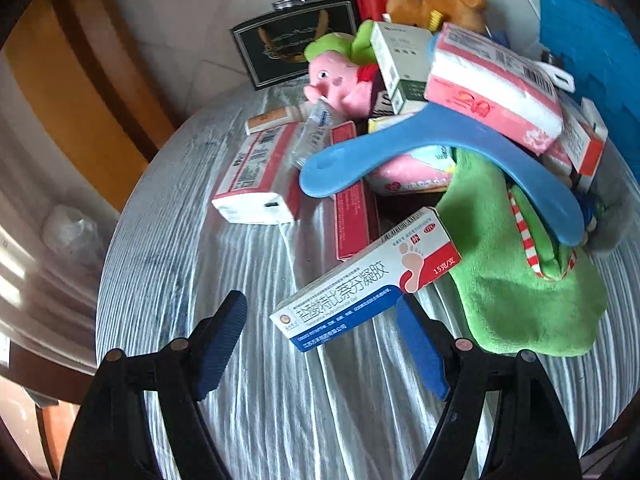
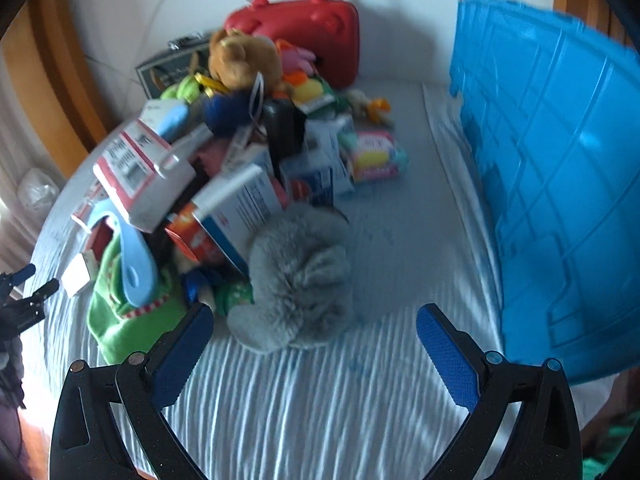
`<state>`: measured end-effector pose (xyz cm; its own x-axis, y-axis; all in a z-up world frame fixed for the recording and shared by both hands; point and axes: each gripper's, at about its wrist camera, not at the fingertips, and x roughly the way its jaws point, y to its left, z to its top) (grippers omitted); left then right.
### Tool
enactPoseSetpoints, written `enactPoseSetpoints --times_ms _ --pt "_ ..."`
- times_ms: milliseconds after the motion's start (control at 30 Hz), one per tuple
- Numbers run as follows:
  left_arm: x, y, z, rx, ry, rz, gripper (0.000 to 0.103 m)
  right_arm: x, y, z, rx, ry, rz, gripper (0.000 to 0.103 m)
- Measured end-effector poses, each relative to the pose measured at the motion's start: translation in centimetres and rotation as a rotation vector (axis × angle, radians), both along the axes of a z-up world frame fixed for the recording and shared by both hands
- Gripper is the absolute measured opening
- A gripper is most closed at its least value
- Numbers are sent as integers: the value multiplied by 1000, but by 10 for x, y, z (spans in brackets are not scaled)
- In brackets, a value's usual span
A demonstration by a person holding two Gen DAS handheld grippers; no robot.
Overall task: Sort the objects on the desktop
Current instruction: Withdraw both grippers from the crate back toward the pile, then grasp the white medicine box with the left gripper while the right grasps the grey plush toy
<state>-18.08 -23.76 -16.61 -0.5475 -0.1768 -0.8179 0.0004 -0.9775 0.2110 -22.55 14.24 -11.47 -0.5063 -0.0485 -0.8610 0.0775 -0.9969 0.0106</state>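
Note:
A heap of desktop objects lies on the striped grey cloth [image 1: 248, 400]. My left gripper [image 1: 320, 300] is open just short of the heap. The near end of a tilted white, blue and red medicine box [image 1: 364, 280] reaches in between its blue pads [image 1: 222, 344] without being pressed. Beside the box spreads a green plush [image 1: 520, 280], with a blue curved plastic piece [image 1: 440, 136] over it. My right gripper [image 2: 316, 312] is open too, and a grey fluffy plush [image 2: 300, 280] sits just beyond its fingertips, free of the pads [image 2: 180, 360].
A blue plastic bin [image 2: 552, 200] stands at the right. A red case [image 2: 304, 28], a brown teddy [image 2: 244, 60], a pink plush [image 1: 340, 76], a black box [image 1: 296, 40] and several medicine boxes [image 1: 256, 176] fill the heap. The table's round edge [image 1: 108, 248] curves at the left.

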Motion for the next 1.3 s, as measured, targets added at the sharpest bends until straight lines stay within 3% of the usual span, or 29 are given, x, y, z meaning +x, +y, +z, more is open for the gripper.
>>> enactPoseSetpoints --times_ms 133,233,400,567,633,867,967,1033,1100,1133,1300 --pt "-14 5 -21 -41 -38 -61 77 2 -4 -15 16 -46 -5 103" --pt "-28 1 -33 -30 -59 -63 77 2 -4 -21 31 -63 -15 103" --pt "-44 -11 -50 99 -123 -36 77 -7 -5 -31 41 -94 -16 103" --pt "-35 -14 -49 152 -134 -2 44 -25 -9 -47 26 -118 0 103" --pt "-28 -19 -42 206 -131 27 34 -34 -11 -54 32 -131 1 103" --pt "-18 -37 -36 270 -133 189 30 -68 -12 -81 -1 -193 -3 103" --pt "-20 -34 -38 284 -145 213 30 -84 -16 -96 19 -220 3 93" --pt "-23 -31 -43 304 -164 226 30 -92 -16 -107 1 -249 1 78" --pt "-25 -28 -49 320 -189 239 30 -95 -16 -115 -5 -271 4 69" --pt "-25 -27 -51 326 -197 241 30 -94 -20 -114 25 -249 21 59" --pt "-16 -16 -45 302 -179 245 23 -73 -16 -105 40 -214 33 56"
